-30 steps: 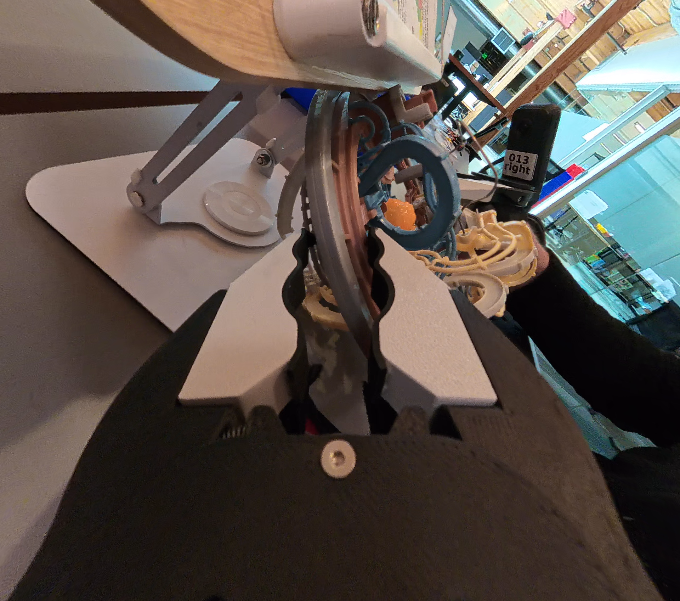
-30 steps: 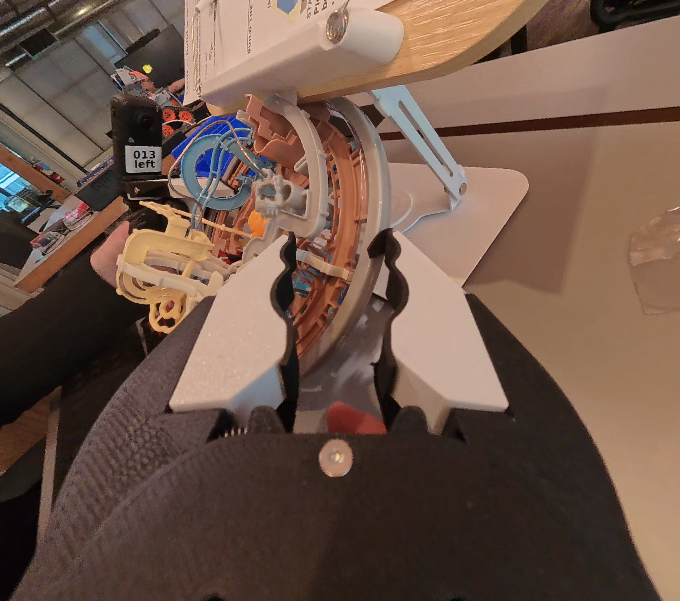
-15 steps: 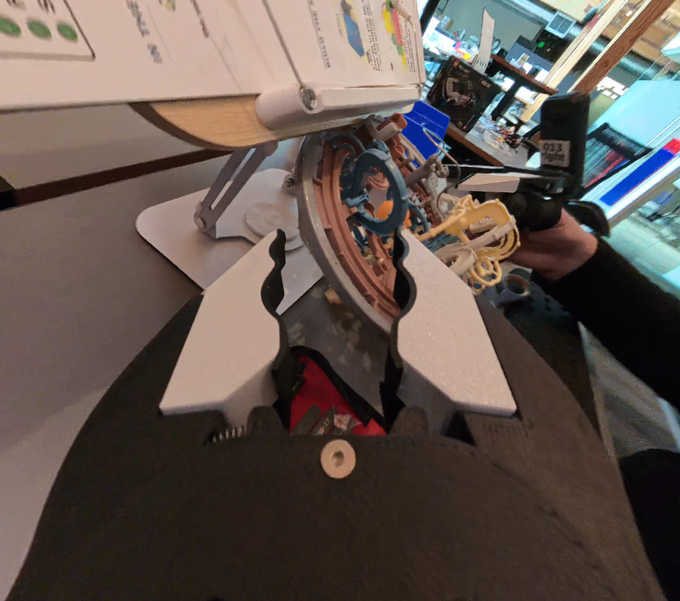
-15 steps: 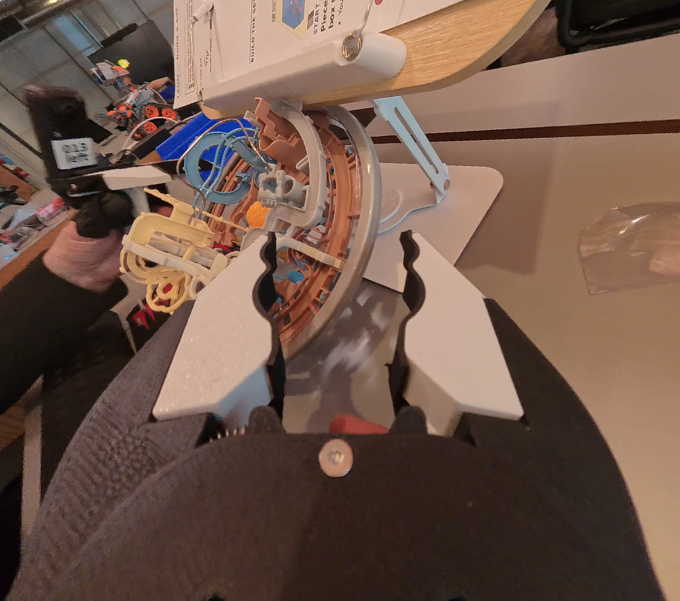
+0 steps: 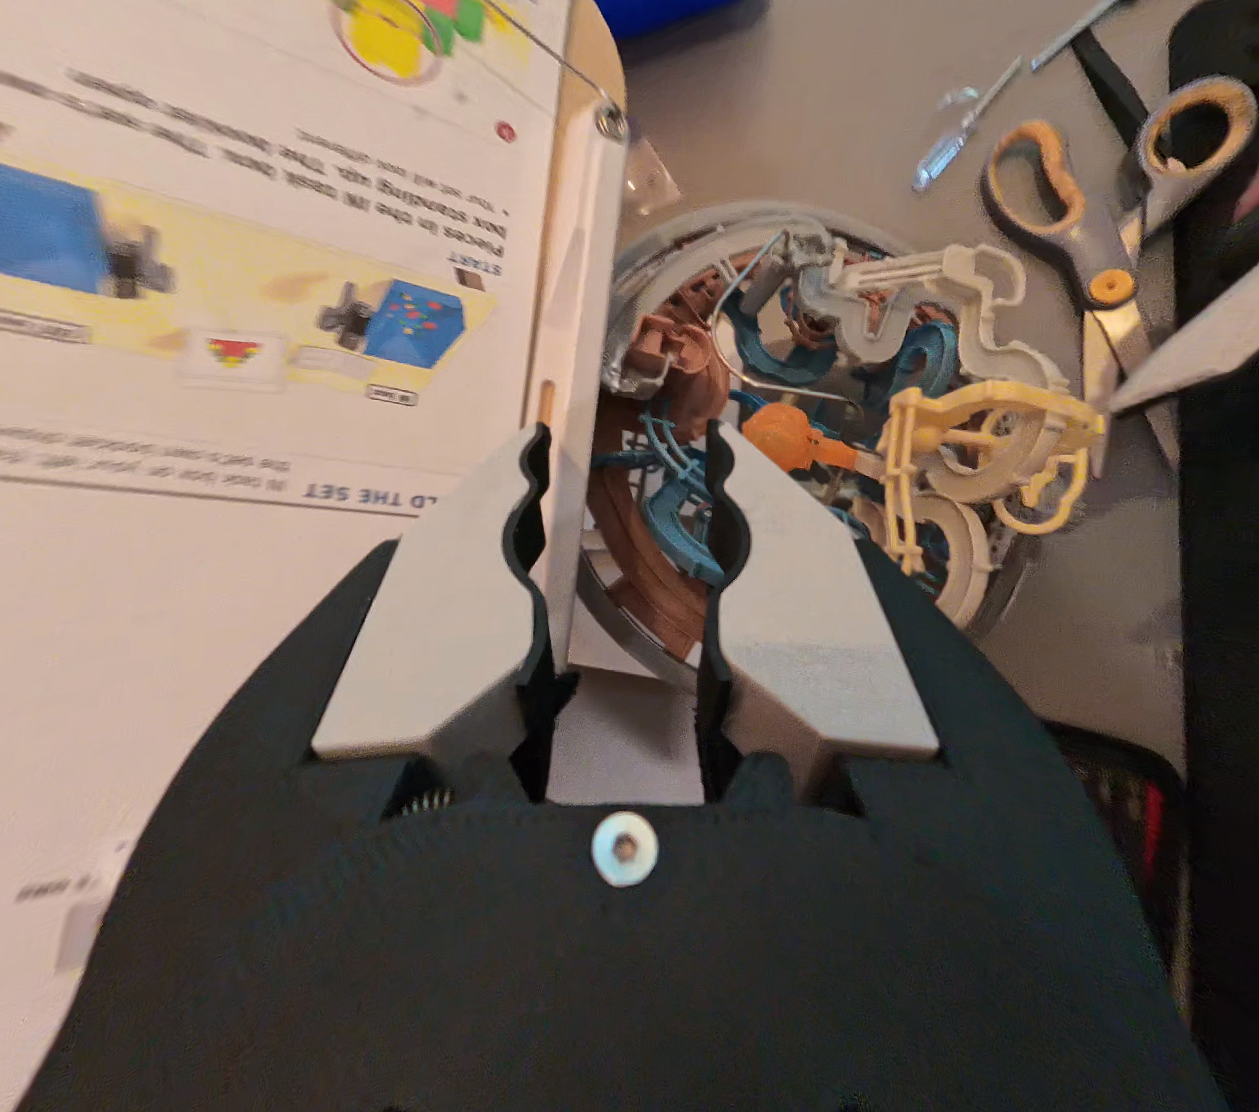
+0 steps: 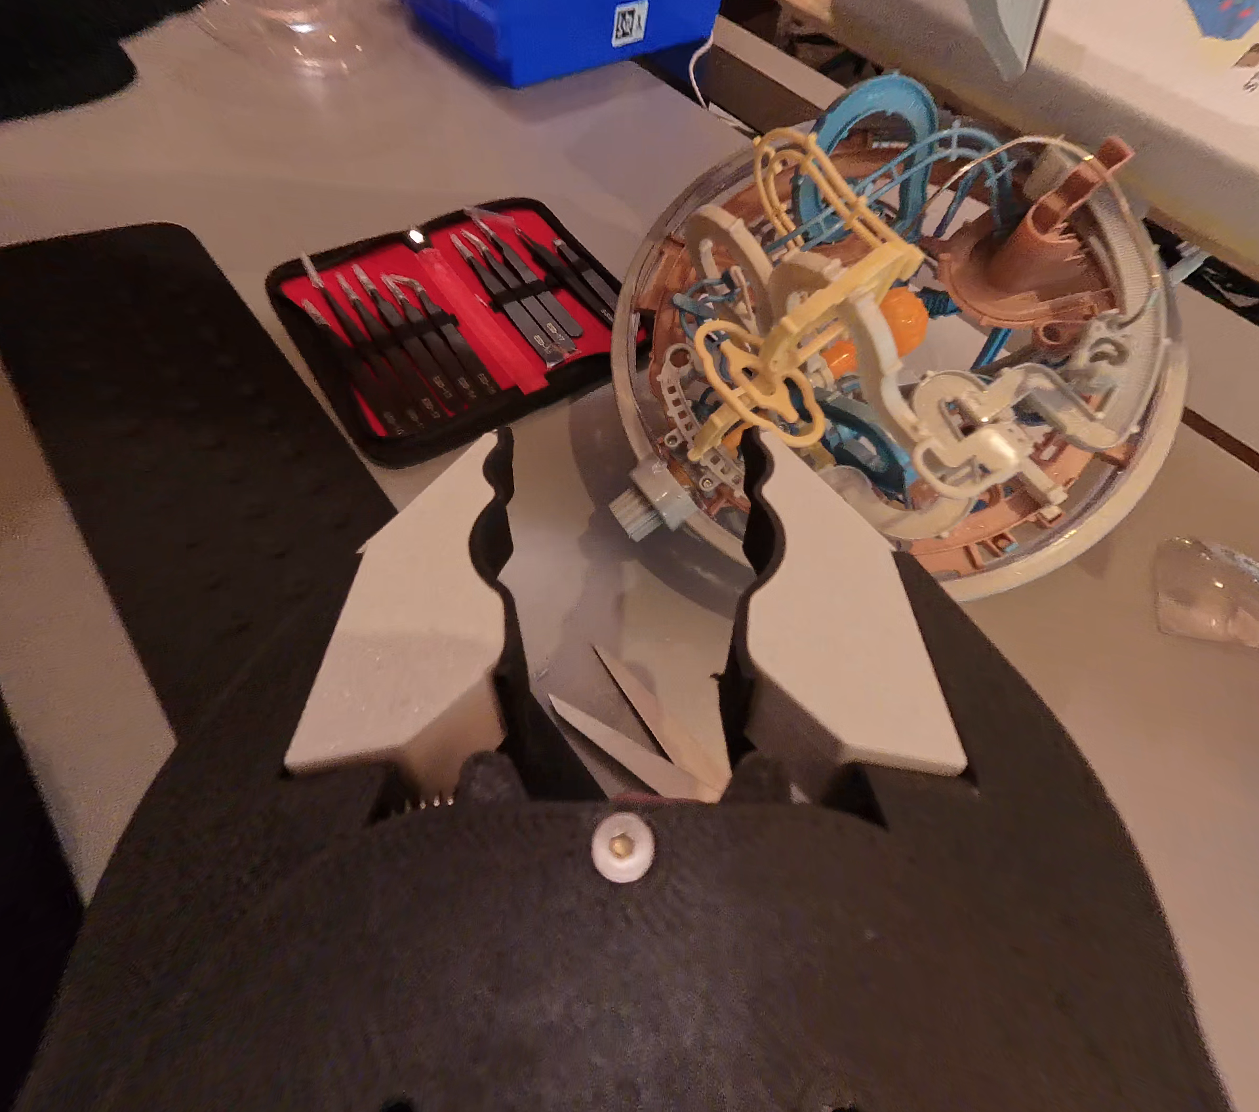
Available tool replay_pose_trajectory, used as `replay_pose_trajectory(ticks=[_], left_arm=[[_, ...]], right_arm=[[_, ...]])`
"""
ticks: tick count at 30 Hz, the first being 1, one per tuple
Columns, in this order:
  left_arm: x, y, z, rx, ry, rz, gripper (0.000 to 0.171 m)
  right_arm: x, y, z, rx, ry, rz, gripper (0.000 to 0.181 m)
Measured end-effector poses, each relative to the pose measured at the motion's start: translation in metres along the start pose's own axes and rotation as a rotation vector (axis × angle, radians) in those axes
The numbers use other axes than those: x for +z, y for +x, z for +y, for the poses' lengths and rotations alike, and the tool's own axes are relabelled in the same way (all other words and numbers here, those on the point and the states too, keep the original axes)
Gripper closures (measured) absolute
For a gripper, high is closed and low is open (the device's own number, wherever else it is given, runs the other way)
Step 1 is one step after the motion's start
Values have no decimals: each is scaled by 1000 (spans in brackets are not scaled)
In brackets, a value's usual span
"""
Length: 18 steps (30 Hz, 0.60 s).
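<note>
Both grippers released maze ball point(image 6: 899, 357) | left gripper point(image 5: 627, 452), right gripper point(image 6: 627, 459) apart, empty | printed sheet point(image 5: 272, 194) beside

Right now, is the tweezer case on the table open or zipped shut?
Open. The tweezer case lies spread flat on the table, its red lining facing up, with black tweezers strapped in rows on both halves.
</note>
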<state>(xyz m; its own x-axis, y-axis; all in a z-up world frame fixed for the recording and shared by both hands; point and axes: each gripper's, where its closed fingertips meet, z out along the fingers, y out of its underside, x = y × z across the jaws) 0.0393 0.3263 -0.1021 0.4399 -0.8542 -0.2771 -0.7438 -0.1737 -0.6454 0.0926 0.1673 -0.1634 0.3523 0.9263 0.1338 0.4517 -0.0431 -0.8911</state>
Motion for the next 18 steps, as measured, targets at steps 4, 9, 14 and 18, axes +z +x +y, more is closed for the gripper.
replay_pose_trajectory(ticks=[4, 9, 14, 18], left_arm=[[18, -3, 9, -11, -90, 89, 133], [19, -10, 9, -25, -80, 84, 150], [18, -16, 9, -30, -54, 79, 159], [18, -16, 9, -18, -45, 68, 159]], right_arm=[[20, 16, 9, -70, -41, 163, 129], [36, 36, 33, -38, -105, 216, 140], [42, 37, 32, -71, -91, 191, 148], [38, 44, 39, -59, -85, 124, 150]])
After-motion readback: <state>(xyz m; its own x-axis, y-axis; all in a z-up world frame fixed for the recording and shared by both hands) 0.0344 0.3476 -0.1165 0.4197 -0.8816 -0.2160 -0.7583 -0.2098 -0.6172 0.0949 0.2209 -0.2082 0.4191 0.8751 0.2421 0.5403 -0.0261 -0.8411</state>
